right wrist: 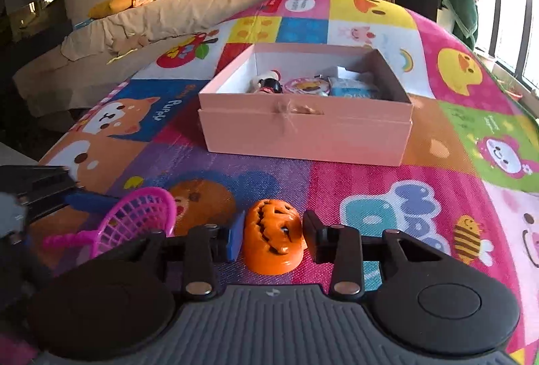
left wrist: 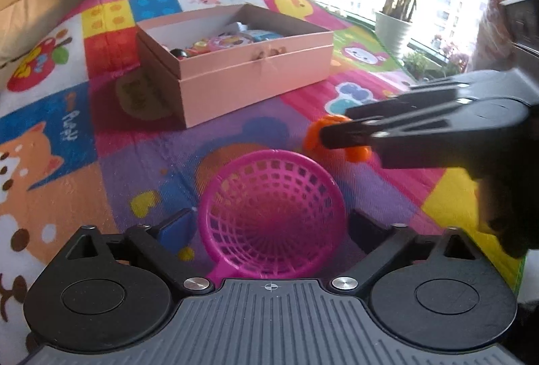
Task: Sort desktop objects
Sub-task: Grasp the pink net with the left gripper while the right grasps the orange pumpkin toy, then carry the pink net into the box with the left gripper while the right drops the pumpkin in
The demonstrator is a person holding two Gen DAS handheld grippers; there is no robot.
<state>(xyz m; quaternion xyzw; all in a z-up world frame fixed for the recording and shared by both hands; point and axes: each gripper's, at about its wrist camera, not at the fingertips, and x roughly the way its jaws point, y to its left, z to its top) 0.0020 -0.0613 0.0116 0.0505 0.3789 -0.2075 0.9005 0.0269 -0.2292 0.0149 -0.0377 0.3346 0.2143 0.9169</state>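
Pumpkin toy sits between the spread right tongs, both pads just beside it, not yet pinching. Centre, then close evenly. Left tongs, also spread, bracket the pink strainer. Pink box stands ahead on the play mat.

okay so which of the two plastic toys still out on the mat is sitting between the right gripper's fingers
The orange pumpkin sits between the right gripper fingers, not visibly clamped. The pink strainer basket lies between the left gripper fingers instead.
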